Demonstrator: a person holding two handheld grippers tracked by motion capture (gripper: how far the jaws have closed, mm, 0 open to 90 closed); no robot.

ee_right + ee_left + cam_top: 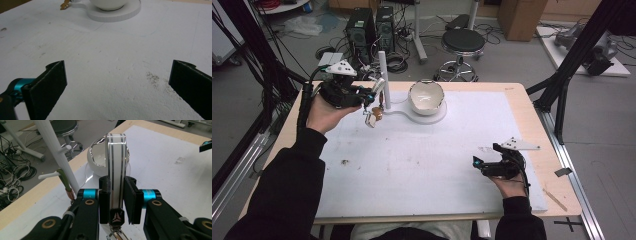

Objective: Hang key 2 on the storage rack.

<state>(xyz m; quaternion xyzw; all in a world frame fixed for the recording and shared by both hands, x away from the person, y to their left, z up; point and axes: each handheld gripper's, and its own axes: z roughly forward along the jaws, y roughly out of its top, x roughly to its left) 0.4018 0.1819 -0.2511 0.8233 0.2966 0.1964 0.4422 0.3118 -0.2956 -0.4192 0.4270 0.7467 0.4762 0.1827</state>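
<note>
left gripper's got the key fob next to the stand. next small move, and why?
Probably ease the left gripper toward the white stand and line the key fob up with a peg: the fob is clamped, lifted, still short of the pegs. The right gripper rests open.

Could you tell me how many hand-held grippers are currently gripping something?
1. The left hand-held gripper, near the white stand, is shut on a white strap with dark stripes. The right hand-held gripper hangs open over the white mat.
</note>
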